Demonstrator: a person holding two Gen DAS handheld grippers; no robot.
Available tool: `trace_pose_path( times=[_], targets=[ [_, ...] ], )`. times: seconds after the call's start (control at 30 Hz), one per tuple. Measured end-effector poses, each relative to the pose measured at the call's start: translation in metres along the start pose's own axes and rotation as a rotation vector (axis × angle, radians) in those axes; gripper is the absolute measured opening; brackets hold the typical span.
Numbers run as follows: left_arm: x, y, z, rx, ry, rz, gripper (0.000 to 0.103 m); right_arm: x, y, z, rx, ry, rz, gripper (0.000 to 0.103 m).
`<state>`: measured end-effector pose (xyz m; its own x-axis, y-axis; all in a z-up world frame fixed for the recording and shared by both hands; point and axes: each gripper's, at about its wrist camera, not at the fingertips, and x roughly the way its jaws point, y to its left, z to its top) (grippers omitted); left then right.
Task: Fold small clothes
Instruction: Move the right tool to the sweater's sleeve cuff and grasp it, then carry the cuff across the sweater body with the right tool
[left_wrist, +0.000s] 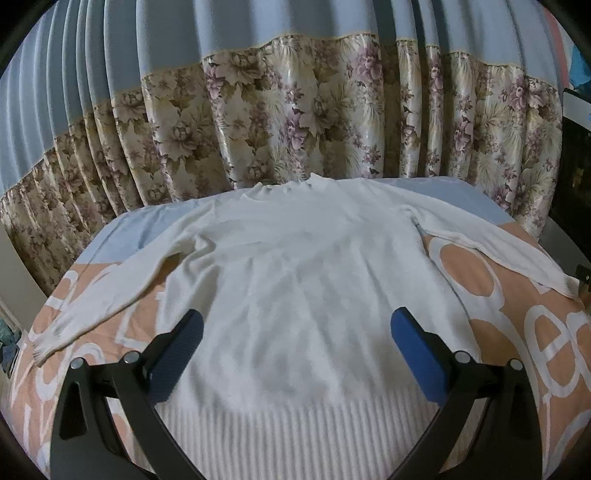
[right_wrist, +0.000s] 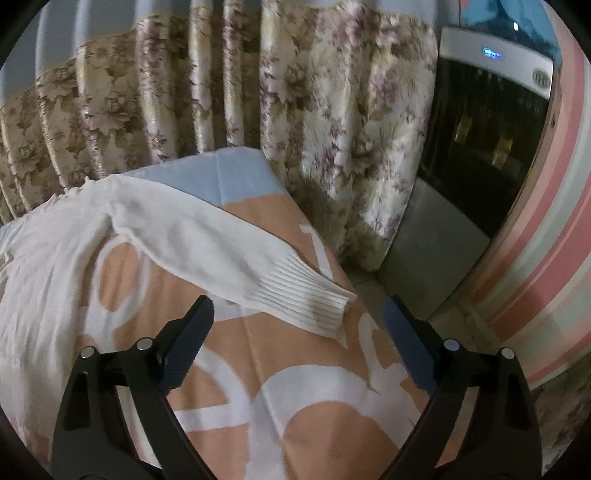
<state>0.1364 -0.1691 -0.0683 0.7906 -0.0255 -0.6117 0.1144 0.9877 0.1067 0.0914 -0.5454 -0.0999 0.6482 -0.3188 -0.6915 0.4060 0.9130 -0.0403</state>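
A white long-sleeved knit sweater (left_wrist: 295, 266) lies flat on the bed, collar at the far side, ribbed hem nearest me, both sleeves spread outward. My left gripper (left_wrist: 297, 323) is open and empty, hovering over the lower body of the sweater above the hem. In the right wrist view the sweater's right sleeve (right_wrist: 207, 243) runs diagonally to its ribbed cuff (right_wrist: 314, 299). My right gripper (right_wrist: 299, 308) is open and empty, its fingers either side of the cuff end, just short of it.
The bed cover (left_wrist: 517, 332) is peach with white letters and a light blue band at the far end. A floral curtain (left_wrist: 295, 110) hangs close behind the bed. A dark appliance (right_wrist: 480, 147) and a pink striped wall (right_wrist: 535, 277) stand to the right, past the bed edge.
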Motion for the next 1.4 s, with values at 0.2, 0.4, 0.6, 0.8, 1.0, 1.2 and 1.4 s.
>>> trace_pose_path(
  times=[0.2,0.4,0.6,0.8,1.0,1.2,1.4],
  targets=[
    [0.021,-0.014,0.003,-0.02,0.004,0.02,0.102,0.044,-0.023,0.001,0.051,0.083,0.051,0.075],
    [0.042,-0.02,0.009,-0.088,0.043,0.09,0.102,0.068,-0.028,0.001,0.015,0.133,0.108,0.074],
    [0.045,-0.029,0.002,-0.085,0.064,0.091,0.102,0.078,-0.036,-0.001,0.043,0.16,0.143,0.051],
    [0.045,-0.032,-0.001,-0.081,0.065,0.073,0.102,0.06,-0.027,0.006,0.042,0.119,0.15,0.027],
    [0.047,-0.026,0.004,-0.074,0.059,0.055,0.102,0.042,-0.008,0.022,0.019,0.059,0.172,0.012],
    [0.057,-0.005,0.018,-0.048,0.024,0.09,0.102,0.027,0.039,0.048,-0.003,0.003,0.212,0.01],
    [0.082,0.039,0.035,-0.041,0.038,0.164,0.102,0.034,0.103,0.067,0.012,-0.007,0.259,0.009]
  ],
)
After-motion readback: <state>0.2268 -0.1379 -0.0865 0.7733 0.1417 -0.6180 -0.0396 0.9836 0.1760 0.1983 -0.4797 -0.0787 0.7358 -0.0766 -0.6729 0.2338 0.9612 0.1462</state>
